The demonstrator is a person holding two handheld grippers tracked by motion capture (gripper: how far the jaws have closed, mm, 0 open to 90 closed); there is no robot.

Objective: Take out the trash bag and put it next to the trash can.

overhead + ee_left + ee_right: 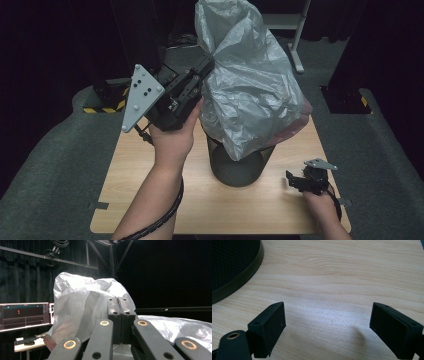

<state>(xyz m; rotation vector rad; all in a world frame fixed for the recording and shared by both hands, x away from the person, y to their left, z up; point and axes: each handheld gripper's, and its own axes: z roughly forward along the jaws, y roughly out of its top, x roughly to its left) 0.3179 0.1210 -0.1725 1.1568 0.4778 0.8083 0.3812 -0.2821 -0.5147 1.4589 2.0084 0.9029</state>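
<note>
Left gripper (209,63) is up high above the table, jaws pinched tight together on the edge of the thin, crinkled grey plastic bag (250,85), and in the left gripper view you can see the two black pads pressed flat against each other with that pale film (82,312) caught between them and billowing up behind. The bag hangs from that pinch and drapes down over the mouth of the black mesh wastebasket (236,167), which stands upright near the middle of the light wooden table (150,200); a hint of pink shows through the plastic on its right side. Over on the right, the right gripper (292,181) sits low at the table's near right corner, well apart from the basket, jaws spread wide with nothing between them, just bare wood grain (332,290) in the right gripper view, and the basket's dark rim (244,272) curving past at upper left. Beyond the table, dark curtains and a lit monitor (23,315).
</note>
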